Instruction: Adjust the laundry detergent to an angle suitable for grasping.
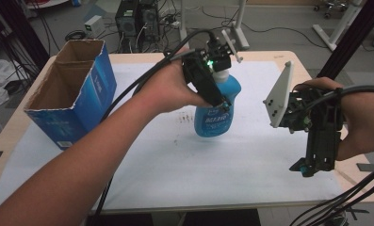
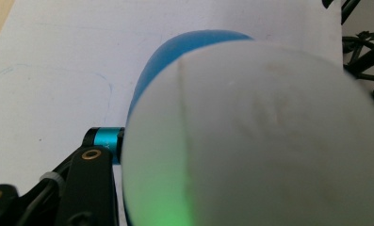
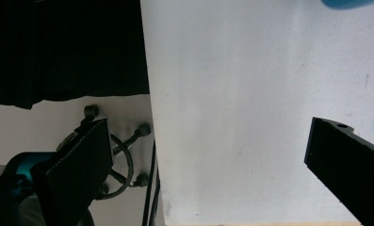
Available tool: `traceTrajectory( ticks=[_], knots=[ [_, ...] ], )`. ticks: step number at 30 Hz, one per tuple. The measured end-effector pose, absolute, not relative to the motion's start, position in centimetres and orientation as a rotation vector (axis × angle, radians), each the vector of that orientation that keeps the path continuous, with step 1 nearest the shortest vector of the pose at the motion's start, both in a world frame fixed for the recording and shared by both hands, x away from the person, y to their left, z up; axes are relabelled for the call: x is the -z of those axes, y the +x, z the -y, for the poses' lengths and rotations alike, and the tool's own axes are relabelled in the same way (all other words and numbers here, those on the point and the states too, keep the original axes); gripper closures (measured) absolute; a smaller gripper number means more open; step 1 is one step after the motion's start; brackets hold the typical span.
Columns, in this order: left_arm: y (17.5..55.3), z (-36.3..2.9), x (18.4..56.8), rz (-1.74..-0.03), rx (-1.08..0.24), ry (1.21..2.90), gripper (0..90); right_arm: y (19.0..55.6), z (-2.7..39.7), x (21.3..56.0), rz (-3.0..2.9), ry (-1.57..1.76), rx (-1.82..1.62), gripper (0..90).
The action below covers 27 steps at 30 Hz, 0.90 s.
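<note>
A blue bottle (image 1: 216, 117) with a white cap (image 1: 221, 75) is over the middle of the white mat (image 1: 175, 160). My left gripper (image 1: 218, 87) comes at it from the left and is shut on its upper part, near the neck. Whether the base touches the mat I cannot tell. In the left gripper view the white cap (image 2: 269, 141) looms close, with the blue body (image 2: 175, 49) behind it and one black finger (image 2: 88, 181) at its left. My right gripper (image 1: 312, 167) points down at the table's right front, open, with nothing between its jaws (image 3: 213, 160).
An open blue cardboard box (image 1: 71, 89) stands at the left end of the table. The mat's right edge and the table edge (image 1: 316, 200) lie under the right gripper. Cables and a computer tower (image 1: 137, 19) sit on the floor behind.
</note>
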<state>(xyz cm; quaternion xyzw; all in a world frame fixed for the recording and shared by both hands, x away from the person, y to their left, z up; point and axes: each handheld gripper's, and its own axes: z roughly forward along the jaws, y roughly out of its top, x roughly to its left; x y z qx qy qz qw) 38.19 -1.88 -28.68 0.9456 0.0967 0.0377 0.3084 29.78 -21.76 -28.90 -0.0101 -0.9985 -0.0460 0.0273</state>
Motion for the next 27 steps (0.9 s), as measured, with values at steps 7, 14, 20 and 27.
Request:
traceTrajectory(
  ticks=[7, 14, 20, 27],
  knots=[
    [38.5, -1.1, 26.8, -0.175, -0.08, 2.52, 42.1, 29.9, 20.2, 29.0, 3.078, 0.006, 0.13, 1.1],
    [38.7, -3.7, 26.2, -0.039, -0.022, 2.547, 42.0, 30.3, 19.1, 29.0, 3.075, 0.007, 0.117, 1.1],
    [39.0, -5.6, 26.4, 0.045, 0.02, 2.54, 42.0, 30.5, 18.1, 29.3, 3.064, 0.021, 0.1, 1.1],
    [39.0, -7.0, 27.0, 0.209, 0.073, 2.538, 42.0, 30.7, 17.2, 29.4, 3.06, 0.021, 0.092, 1.2]
  ],
)
